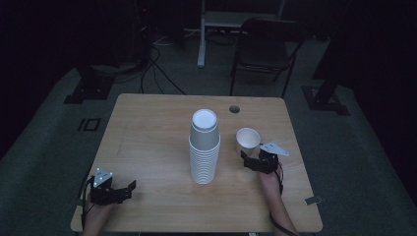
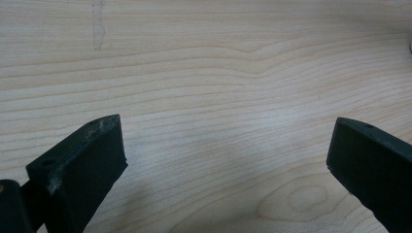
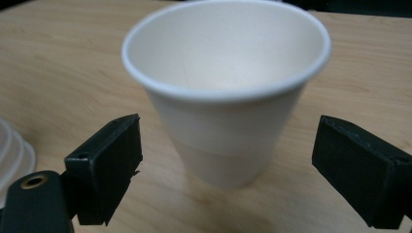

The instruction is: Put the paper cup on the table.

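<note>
Between the right claw's (image 3: 228, 170) spread jaws, upright white cup (image 3: 226, 92), untouched

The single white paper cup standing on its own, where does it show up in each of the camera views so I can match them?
High view: the single cup stands upright right of centre, just ahead of the right gripper.
Left gripper view: not in it; open jaws over bare table.
Right gripper view: the cup is centred, between the open jaws, untouched.
Shared landmark: the upside-down cup stack, its rims at the left edge.
</note>
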Demonstrator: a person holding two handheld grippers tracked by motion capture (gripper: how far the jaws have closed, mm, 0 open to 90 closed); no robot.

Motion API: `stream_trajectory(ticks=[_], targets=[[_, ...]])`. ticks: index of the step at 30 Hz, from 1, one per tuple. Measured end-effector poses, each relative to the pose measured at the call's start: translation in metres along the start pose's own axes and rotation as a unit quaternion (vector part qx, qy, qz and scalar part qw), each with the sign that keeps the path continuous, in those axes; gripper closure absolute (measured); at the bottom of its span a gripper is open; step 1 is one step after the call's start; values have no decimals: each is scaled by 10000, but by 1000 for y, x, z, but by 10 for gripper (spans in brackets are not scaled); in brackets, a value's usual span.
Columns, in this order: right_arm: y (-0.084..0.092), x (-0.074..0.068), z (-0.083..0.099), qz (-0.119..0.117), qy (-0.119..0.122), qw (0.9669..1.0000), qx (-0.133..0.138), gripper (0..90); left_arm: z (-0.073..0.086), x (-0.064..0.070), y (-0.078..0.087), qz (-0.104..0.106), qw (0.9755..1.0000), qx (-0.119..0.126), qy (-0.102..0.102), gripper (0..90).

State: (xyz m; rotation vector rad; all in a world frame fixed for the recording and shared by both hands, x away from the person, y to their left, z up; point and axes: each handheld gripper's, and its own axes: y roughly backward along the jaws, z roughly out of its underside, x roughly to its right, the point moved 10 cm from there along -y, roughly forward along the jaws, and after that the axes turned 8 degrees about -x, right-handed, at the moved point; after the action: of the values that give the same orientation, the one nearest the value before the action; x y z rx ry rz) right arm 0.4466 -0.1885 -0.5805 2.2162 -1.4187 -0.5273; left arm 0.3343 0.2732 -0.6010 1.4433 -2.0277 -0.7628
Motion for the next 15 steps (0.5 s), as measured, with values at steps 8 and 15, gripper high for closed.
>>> stream_trajectory(ticks=[8,15], targets=[[12,10,16,79,65,9999,-137,103,0,0,1,23,10000,4,2,9],[22,17,31,178,108,9993,-316,103,0,0,2,29,10000,20,13,9]])
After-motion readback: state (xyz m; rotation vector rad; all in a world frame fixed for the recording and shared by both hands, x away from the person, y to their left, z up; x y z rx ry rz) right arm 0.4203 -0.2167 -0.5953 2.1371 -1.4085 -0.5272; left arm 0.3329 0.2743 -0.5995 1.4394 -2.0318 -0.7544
